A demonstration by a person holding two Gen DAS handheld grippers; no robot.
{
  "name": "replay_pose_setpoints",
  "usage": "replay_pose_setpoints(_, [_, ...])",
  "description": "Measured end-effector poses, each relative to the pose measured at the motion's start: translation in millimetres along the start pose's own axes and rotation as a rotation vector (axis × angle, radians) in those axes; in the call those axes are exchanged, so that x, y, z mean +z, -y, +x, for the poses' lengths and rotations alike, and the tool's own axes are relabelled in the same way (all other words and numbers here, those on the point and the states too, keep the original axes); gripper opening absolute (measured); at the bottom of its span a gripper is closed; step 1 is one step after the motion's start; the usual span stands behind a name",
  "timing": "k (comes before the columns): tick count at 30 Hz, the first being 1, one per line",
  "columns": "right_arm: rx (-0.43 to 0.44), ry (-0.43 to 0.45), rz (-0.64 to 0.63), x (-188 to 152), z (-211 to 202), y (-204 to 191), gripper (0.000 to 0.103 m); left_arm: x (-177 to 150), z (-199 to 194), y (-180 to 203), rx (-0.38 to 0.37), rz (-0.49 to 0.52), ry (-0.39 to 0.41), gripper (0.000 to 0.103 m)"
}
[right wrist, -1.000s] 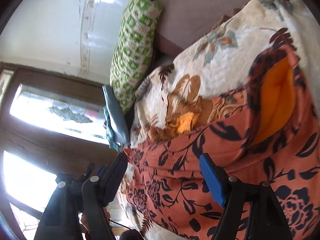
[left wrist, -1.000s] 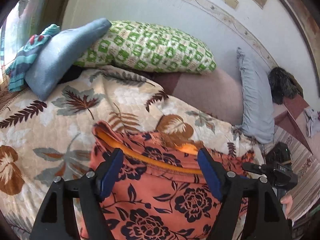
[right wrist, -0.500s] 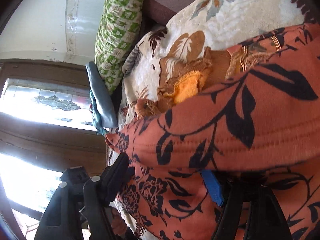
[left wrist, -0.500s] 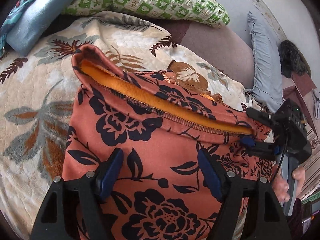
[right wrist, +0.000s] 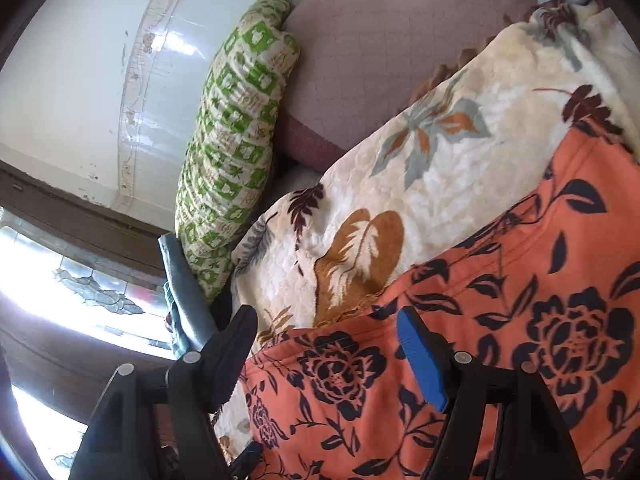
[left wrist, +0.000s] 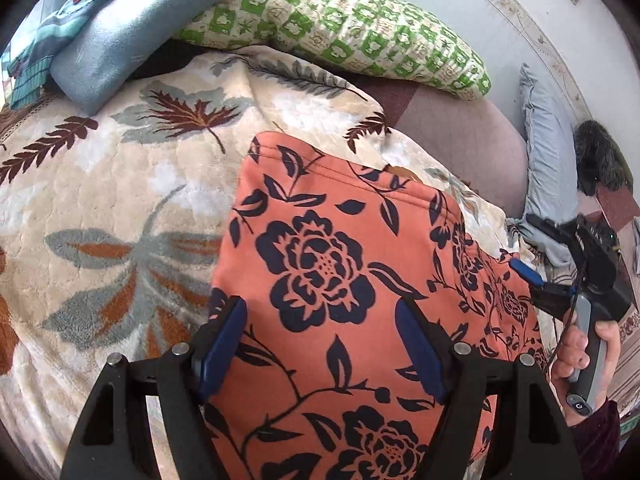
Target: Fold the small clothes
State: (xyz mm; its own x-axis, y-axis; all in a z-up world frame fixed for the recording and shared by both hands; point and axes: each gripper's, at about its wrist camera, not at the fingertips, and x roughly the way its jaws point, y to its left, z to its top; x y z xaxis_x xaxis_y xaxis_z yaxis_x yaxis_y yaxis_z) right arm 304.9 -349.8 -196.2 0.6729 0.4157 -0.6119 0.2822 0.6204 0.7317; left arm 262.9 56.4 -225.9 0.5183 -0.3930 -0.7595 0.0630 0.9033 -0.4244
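Observation:
An orange garment with dark navy flowers lies folded flat on the leaf-print blanket. Its outer side faces up and the orange lining is hidden. My left gripper is open just above the garment's near part, holding nothing. My right gripper is open over the garment's edge, empty. It also shows in the left wrist view at the garment's right edge, held by a hand.
A green checked pillow and a blue cushion lie at the bed's far side. A mauve sheet and a grey-blue pillow are at the right. A window is left in the right wrist view.
The garment's upper half, which showed its orange lining, has been folded over and laid flat. Both grippers have let go of the cloth and stand open over it.

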Motion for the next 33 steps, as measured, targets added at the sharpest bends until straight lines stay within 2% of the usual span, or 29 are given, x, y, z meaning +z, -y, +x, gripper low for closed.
replay_pose_setpoints(2, [-0.105,-0.008,0.031,4,-2,25,0.057,0,3,-6,0.016,-0.026,-0.013,0.077])
replay_pose_setpoints(4, [-0.207,-0.028,0.061,6,1,55,0.047,0,8,-6,0.052,-0.020,-0.022,0.077])
replay_pose_setpoints(5, [-0.243,-0.047,0.084,7,5,72,0.035,-1,10,-4,0.087,-0.003,-0.024,0.077])
replay_pose_setpoints(6, [-0.236,-0.049,0.127,6,5,87,0.022,-2,13,-2,0.137,0.017,-0.028,0.077])
replay_pose_setpoints(7, [-0.215,-0.040,0.174,6,3,98,0.004,-2,17,-3,0.181,0.025,-0.041,0.077])
replay_pose_setpoints(9, [-0.191,-0.034,0.214,7,-3,99,0.004,-3,19,-14,0.160,-0.027,-0.063,0.077])
replay_pose_setpoints(11, [-0.177,-0.031,0.143,5,-4,78,0.011,0,14,-20,0.145,-0.067,-0.047,0.077])
replay_pose_setpoints(12, [-0.133,-0.043,0.108,1,-1,64,0.011,0,11,-21,0.149,-0.072,-0.036,0.077])
replay_pose_setpoints(15, [-0.010,-0.094,0.024,-13,17,18,0.011,1,5,-22,0.154,-0.077,-0.009,0.077])
replay_pose_setpoints(18, [0.061,-0.204,-0.036,-33,56,-23,0.011,-1,9,-21,0.164,-0.067,-0.030,0.077])
replay_pose_setpoints(20, [0.035,-0.271,-0.062,-47,88,-40,0.011,-2,12,-20,0.179,-0.062,-0.040,0.077])
replay_pose_setpoints(22, [-0.063,-0.334,-0.031,-56,125,-34,0.011,-2,13,-20,0.189,-0.055,-0.040,0.077])
replay_pose_setpoints(23, [-0.094,-0.347,0.008,-58,140,-26,0.007,-2,14,-20,0.193,-0.051,-0.039,0.077])
replay_pose_setpoints(24, [-0.070,-0.327,0.048,-56,143,-20,0.004,-2,14,-20,0.196,-0.047,-0.038,0.077])
replay_pose_setpoints(27, [-0.065,-0.311,0.047,-50,132,-24,0.005,-1,14,-20,0.196,-0.047,-0.034,0.077])
replay_pose_setpoints(28, [-0.056,-0.287,0.012,-49,122,-29,0.010,-1,12,-20,0.198,-0.044,-0.026,0.077])
replay_pose_setpoints(30, [0.002,-0.239,-0.018,-45,95,-31,0.010,0,7,-16,0.209,-0.027,0.002,0.077])
replay_pose_setpoints(33, [0.076,-0.198,0.031,-38,58,-19,0.011,-1,-1,-6,0.230,0.022,0.040,0.077])
